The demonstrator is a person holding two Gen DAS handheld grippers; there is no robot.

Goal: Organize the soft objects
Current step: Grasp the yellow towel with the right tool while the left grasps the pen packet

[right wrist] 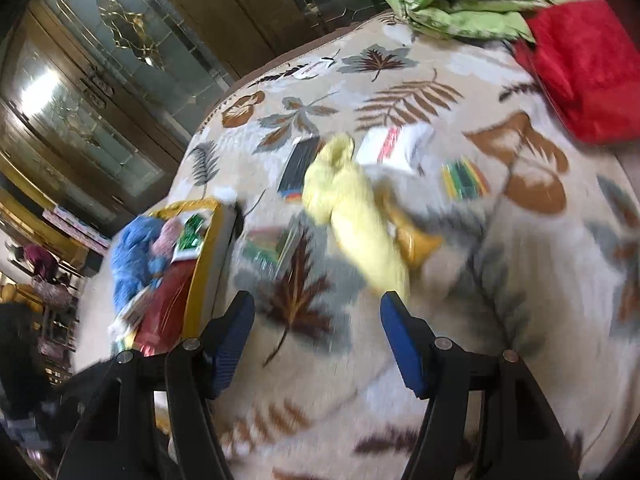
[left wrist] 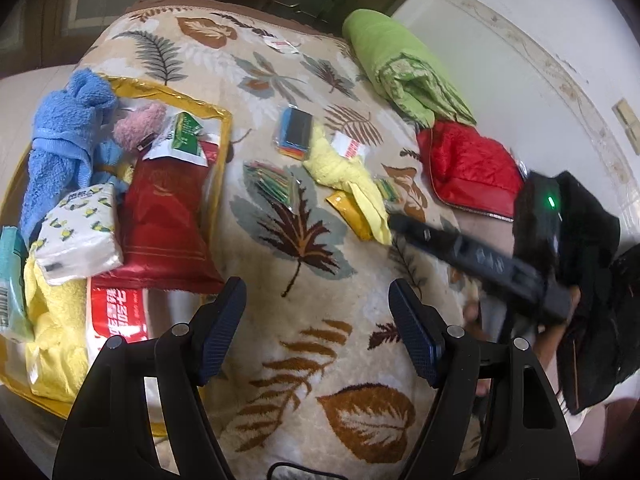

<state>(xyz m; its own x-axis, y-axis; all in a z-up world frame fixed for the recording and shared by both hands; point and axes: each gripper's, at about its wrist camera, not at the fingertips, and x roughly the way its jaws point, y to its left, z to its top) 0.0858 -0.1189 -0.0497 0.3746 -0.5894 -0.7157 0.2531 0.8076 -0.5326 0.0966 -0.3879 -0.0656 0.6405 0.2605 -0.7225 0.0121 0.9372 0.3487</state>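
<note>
Left wrist view: leaf blanket [left wrist: 304,360] spread wide; yellow-rimmed bag [left wrist: 224,128] at left holds blue towel [left wrist: 60,140]. Yellow cloth [left wrist: 344,172] mid-blanket. Left gripper [left wrist: 316,328] spread, empty. Right gripper [right wrist: 316,332] spread, empty, near cloth.

Right gripper [left wrist: 394,222], blurred, seemingly touches yellow cloth [left wrist: 348,172] on blanket [left wrist: 320,360].

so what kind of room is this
Probably a bedroom in a home: a leaf-patterned blanket covers a bed-like surface, a folded green quilt lies near the wall, and a wooden wardrobe with glass doors stands beyond it.
</note>
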